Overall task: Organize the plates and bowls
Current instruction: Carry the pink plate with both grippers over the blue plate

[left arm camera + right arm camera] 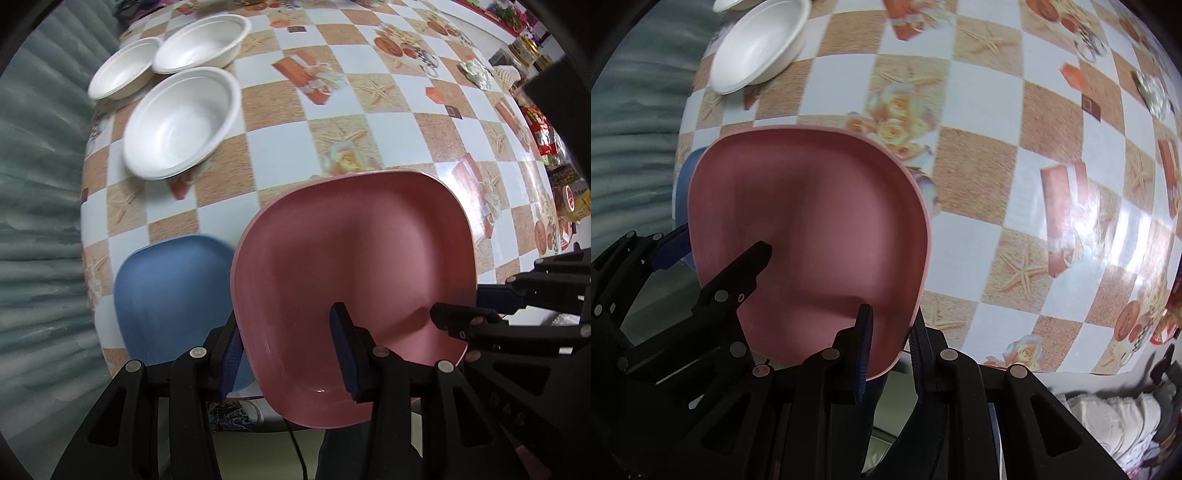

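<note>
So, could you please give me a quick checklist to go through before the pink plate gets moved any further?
1. Left tongs on the pink plate: one finger inside the rim, one outside. Ok.
2. Right tongs on the same plate's rim, same straddle. Ok.
3. Firmness of both grips: cannot tell.
4. Blue plate beside the pink one, partly over the table's near edge, ready as a stacking target. Ok.
5. Pink plate clear of the blue plate: their edges overlap in the left wrist view; contact cannot tell.
6. Three white bowls set apart at the far left, out of the way. Ok.
</note>
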The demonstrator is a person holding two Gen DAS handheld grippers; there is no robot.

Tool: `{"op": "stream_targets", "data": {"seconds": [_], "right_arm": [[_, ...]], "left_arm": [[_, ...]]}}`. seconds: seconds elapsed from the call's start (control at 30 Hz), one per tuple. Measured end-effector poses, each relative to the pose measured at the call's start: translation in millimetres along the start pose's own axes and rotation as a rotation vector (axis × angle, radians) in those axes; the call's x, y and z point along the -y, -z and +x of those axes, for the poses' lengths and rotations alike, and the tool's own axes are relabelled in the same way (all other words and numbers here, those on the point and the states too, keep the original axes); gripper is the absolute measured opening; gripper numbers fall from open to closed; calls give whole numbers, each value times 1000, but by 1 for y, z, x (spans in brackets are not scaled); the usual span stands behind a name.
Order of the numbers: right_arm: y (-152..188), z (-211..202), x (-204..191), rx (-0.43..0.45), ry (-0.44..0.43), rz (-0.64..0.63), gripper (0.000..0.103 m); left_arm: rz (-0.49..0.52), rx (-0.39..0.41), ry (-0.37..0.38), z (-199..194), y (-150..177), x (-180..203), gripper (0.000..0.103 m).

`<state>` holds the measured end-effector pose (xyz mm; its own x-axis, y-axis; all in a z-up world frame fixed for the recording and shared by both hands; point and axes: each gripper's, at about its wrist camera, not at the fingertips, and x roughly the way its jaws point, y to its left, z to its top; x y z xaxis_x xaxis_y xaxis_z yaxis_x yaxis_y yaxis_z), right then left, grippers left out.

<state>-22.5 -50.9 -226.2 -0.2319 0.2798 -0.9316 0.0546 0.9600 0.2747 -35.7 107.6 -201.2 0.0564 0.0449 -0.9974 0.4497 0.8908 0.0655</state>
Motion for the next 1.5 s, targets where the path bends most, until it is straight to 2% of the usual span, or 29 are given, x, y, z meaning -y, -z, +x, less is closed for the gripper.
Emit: {"op": "stream_targets", "data": {"seconds": [0.37, 0.73, 1.1, 1.33, 1.5], "right_arm": [[-7, -3, -64, 32, 43, -78, 22], [-12, 1, -103, 37, 70, -143, 22], [-7, 3, -136, 27, 79, -191, 22], [-10, 21, -153, -21, 44, -218, 22], [-18, 35, -164, -35, 1, -186, 22]], "left_arm": [[-61, 66, -17, -15, -7, -35, 48], [-124, 92, -20, -20, 3, -62, 48], [-181, 87, -16, -18, 16, -83, 48], [-238, 41, -14, -6, 32, -101, 48], [-268, 27, -40, 3, 36, -114, 48]]}}
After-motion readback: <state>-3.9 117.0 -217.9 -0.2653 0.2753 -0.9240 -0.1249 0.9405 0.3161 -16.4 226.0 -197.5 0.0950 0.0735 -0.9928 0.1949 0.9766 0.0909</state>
